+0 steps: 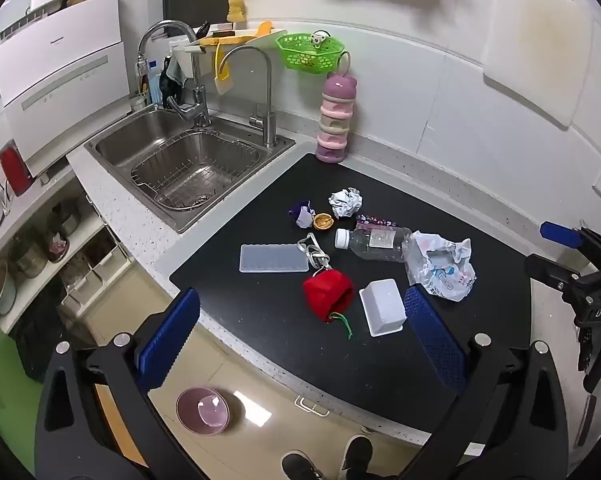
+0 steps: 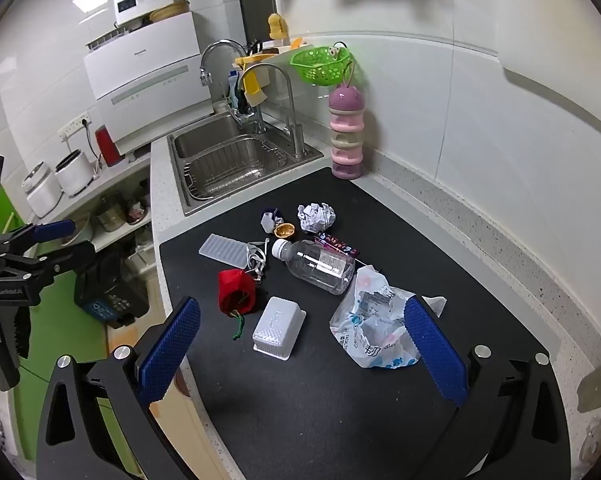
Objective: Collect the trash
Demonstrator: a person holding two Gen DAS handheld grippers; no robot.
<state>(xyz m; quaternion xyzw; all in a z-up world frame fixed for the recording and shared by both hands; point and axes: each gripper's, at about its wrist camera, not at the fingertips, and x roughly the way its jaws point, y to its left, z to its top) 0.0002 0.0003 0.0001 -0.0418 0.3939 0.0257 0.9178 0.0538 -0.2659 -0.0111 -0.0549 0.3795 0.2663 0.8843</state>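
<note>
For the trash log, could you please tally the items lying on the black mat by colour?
White or clear: 5 (crumpled paper, bottle, plastic bag, white tub, ridged tray)
Red: 1 (pouch)
Purple: 2 (wrapper, packet)
Orange: 1 (cap)
Grey: 1 (cord)
Total: 10

Both wrist cameras are looking steeply down from above the tabletop (image 1: 260, 312) edge, facing the tiled wall; the left view is sitting nearer the sink (image 1: 188, 168); both are sharing the littered black mat (image 2: 320, 400).
</note>
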